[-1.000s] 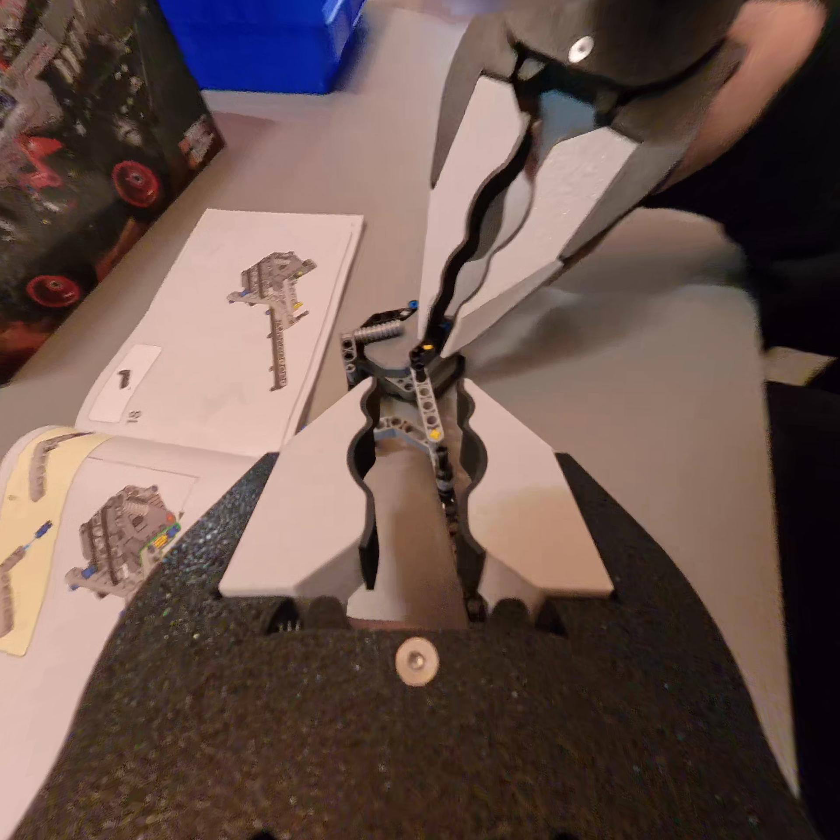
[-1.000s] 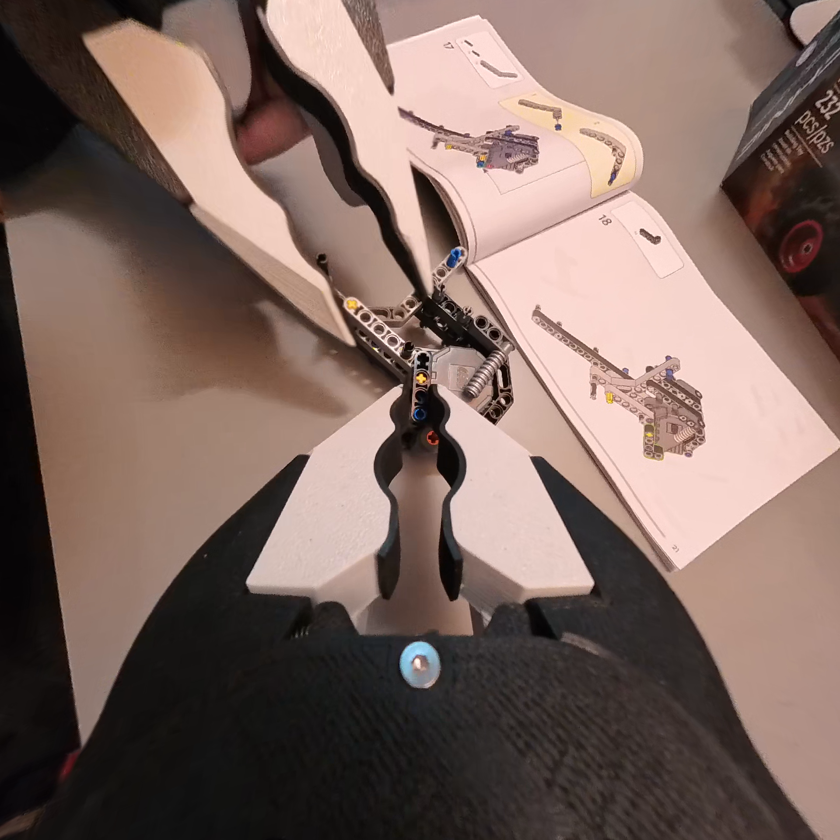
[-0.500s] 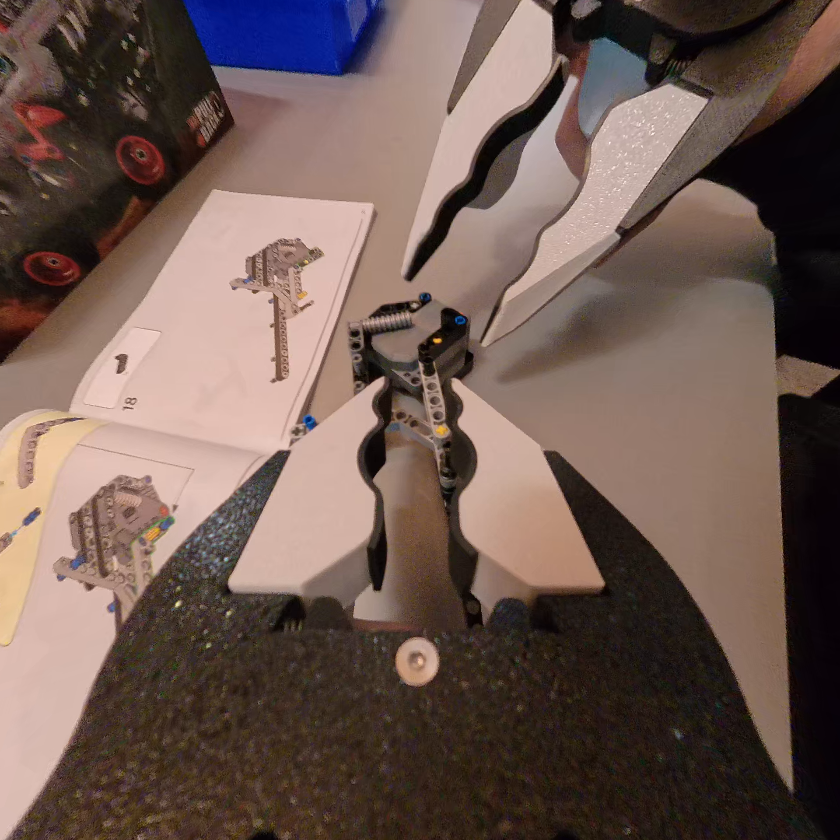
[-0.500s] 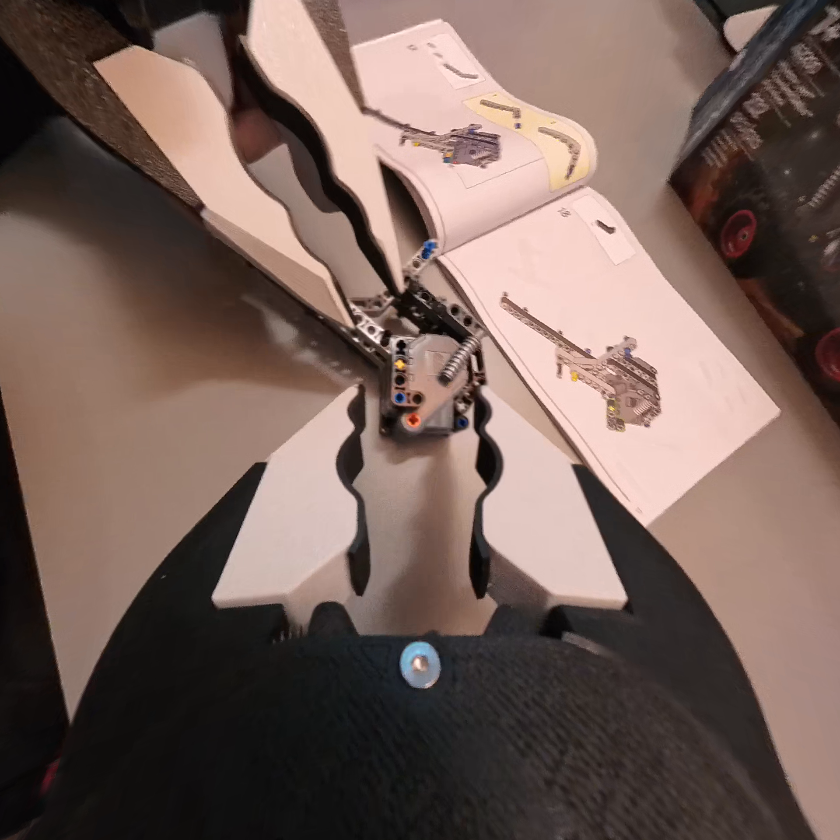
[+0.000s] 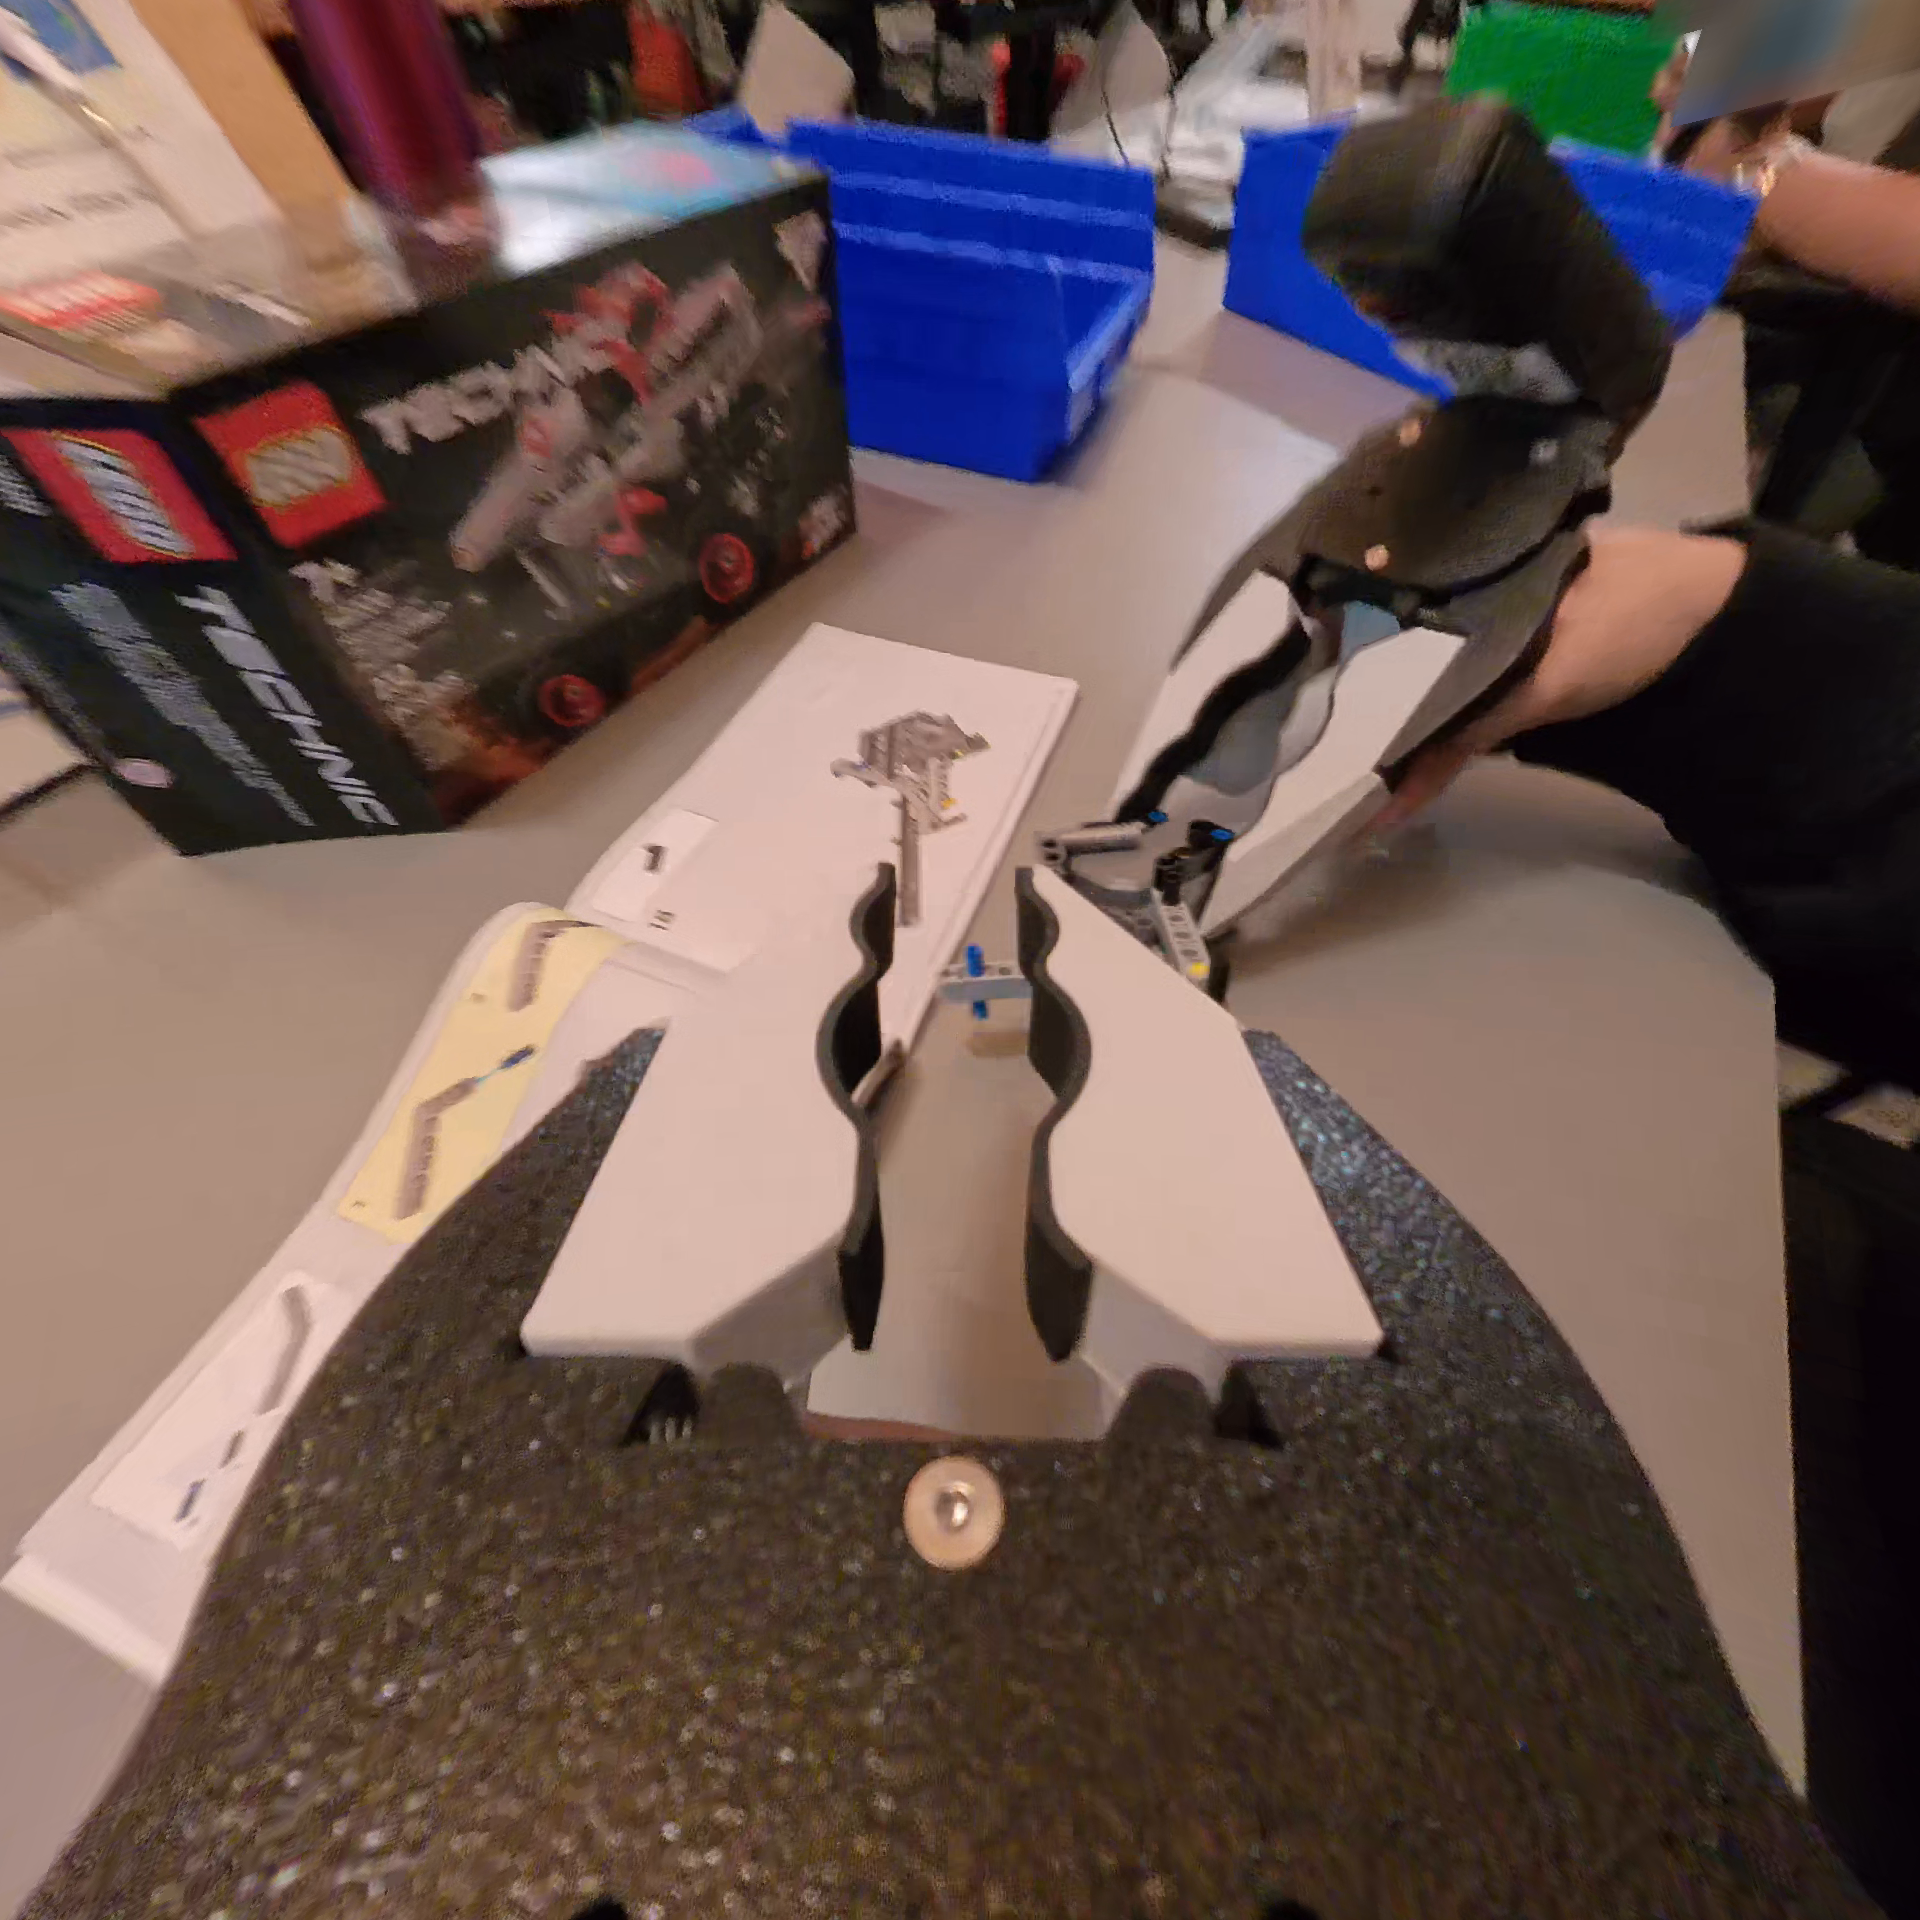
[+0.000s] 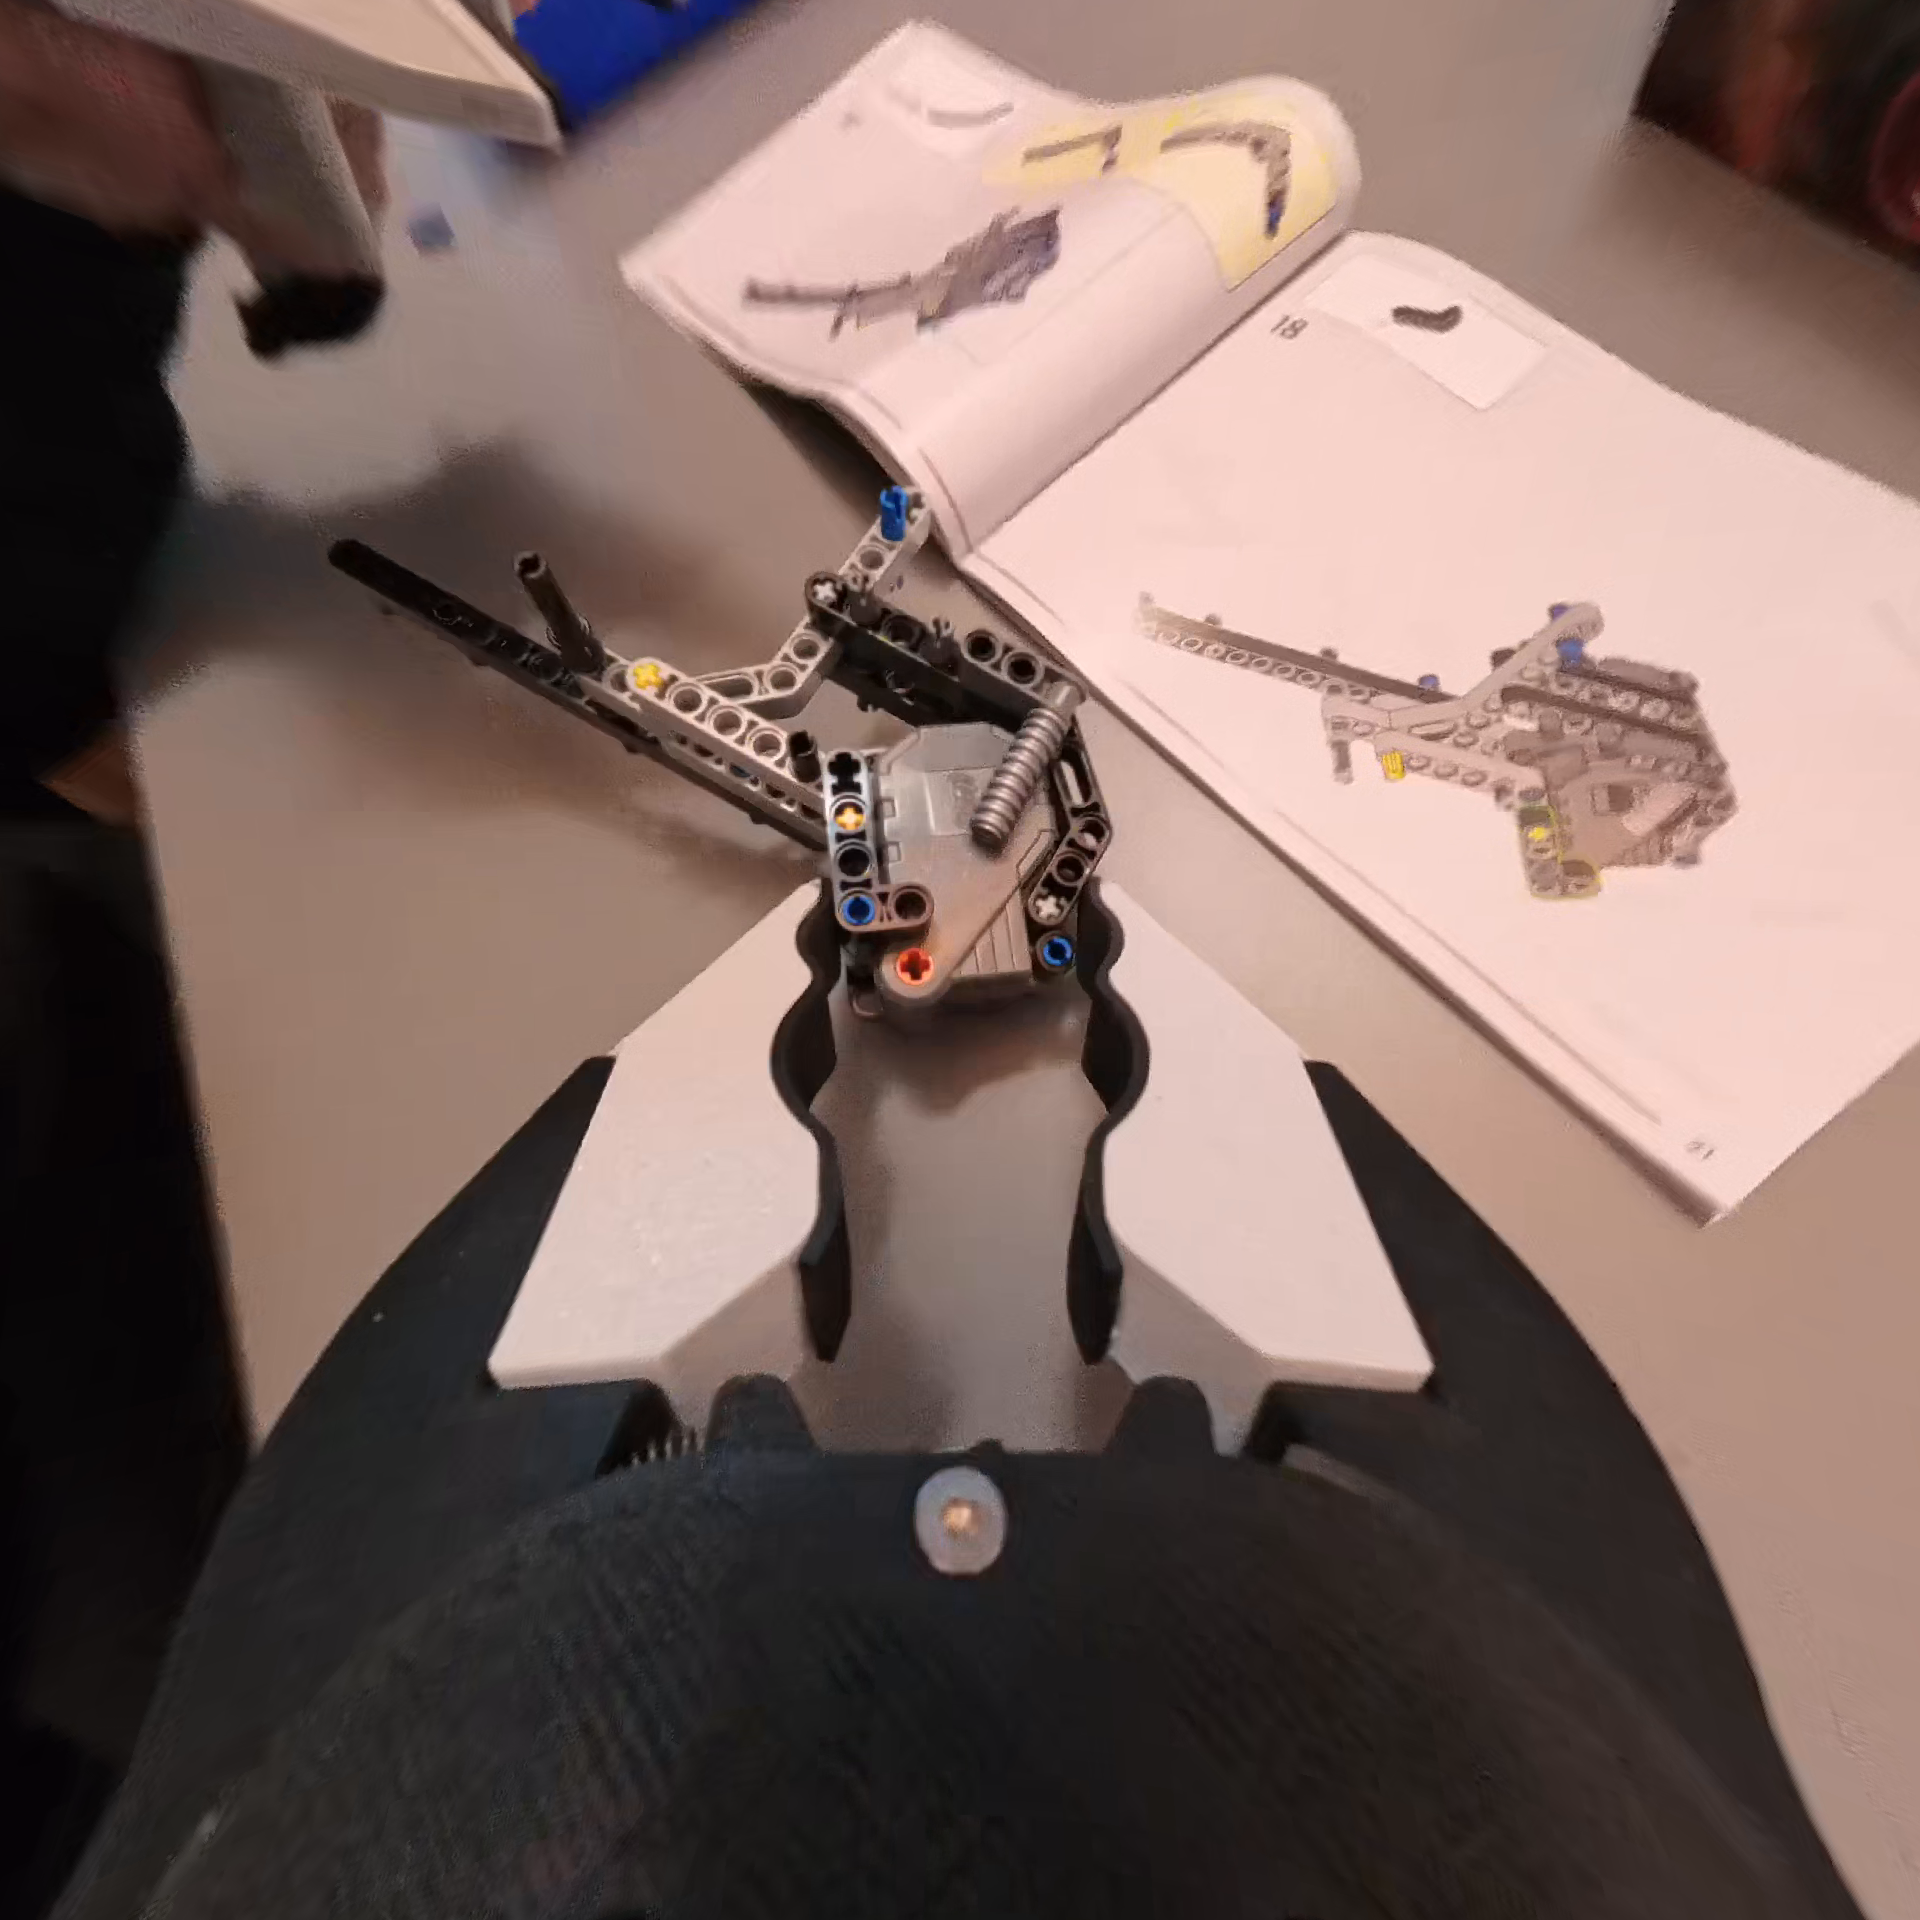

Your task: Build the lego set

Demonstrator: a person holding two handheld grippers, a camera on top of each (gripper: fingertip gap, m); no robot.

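Right claw [image 6: 961,940]: its two fingers stand at both sides of the grey block end of the lego assembly [image 6: 914,821]; they seem to touch and pinch it, so I judge it is gripping the assembly.
Left claw [image 5: 956,914]: the fingers are spread apart and nothing is between them; it hangs above the tabletop [image 5: 1455,1195], just beside the assembly.
Lego assembly: it rests on the tabletop near the lower edge of the booklet; grey and black beams with holes reach away from the right claw, a grey spring lies over the grey block, and blue, yellow and red pins show.
Instruction booklet [image 6: 1403,644]: it lies open beyond the assembly, and the near page shows a drawing of a similar grey build.
Lego box [image 5: 436,540]: a dark box with a red-wheeled vehicle on it, farther left on the tabletop.
Blue bins [image 5: 977,312]: at the far side, blurred.
Step in hand: I judge the right claw steadies the build while the left claw is free to bring the next part.
Next move: it probably calls for the left claw to take the small black piece that the page shows; this piece I cannot find in the views.
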